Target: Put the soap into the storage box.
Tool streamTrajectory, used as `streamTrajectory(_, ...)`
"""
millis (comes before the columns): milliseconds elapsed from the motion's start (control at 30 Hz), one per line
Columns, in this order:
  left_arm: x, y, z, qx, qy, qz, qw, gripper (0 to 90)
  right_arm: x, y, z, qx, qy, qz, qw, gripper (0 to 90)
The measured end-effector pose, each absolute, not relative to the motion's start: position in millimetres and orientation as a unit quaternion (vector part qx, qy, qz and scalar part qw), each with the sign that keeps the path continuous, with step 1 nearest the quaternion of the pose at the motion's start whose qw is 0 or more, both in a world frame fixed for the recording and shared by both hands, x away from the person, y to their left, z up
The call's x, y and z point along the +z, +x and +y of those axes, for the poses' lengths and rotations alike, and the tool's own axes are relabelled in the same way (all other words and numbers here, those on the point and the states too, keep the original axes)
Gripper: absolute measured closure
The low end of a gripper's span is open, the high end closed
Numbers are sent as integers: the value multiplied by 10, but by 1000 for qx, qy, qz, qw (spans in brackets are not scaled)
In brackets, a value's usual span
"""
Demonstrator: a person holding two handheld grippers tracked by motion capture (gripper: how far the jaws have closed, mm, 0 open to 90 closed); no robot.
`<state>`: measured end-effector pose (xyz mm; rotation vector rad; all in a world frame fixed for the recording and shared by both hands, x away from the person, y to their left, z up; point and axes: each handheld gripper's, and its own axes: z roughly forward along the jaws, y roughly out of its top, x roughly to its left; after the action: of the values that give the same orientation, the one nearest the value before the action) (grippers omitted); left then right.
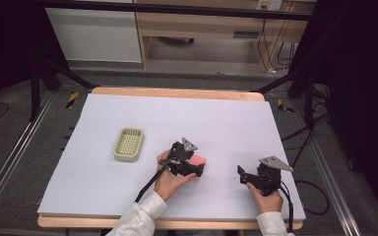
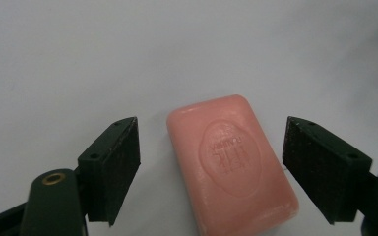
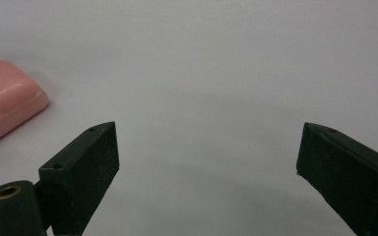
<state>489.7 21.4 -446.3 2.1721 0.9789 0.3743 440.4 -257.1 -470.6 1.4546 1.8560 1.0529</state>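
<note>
A pink bar of soap [image 1: 198, 160] lies flat on the white table sheet [image 1: 177, 123], right of centre. In the left gripper view the soap [image 2: 231, 157] shows a stamped oval and sits between the two jaws of my left gripper [image 2: 211, 130], with a gap on each side, so that gripper is open. From above, the left gripper [image 1: 200, 167] points right over the soap. My right gripper [image 1: 242, 174] rests near the front right, open with nothing between its jaws [image 3: 206, 132]. The soap [image 3: 5, 101] lies off to its left.
A pale yellow-green slotted soap dish [image 1: 128, 144] stands to the left of the hands. The wooden table edge [image 1: 177, 92] borders the sheet at the back. Black stands and cables surround the table.
</note>
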Motion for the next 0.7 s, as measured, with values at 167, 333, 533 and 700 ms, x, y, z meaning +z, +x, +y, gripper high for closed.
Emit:
streamTrajectory(167, -4506, 4893, 153, 146, 847, 376, 347, 218, -4704, 4403, -2571, 392, 542, 691, 276, 93)
streamTrajectory(333, -4537, 4899, 123, 142, 847, 381, 341, 219, -4705, 4404, -2570, 392, 542, 691, 275, 93)
streamTrajectory(533, -4581, 4908, 88, 139, 850, 382, 334, 222, -4708, 4406, -2566, 391, 540, 693, 273, 93)
streamTrajectory(700, -4640, 4925, 48, 134, 853, 385, 326, 224, -4708, 4406, -2566, 391, 540, 693, 273, 93)
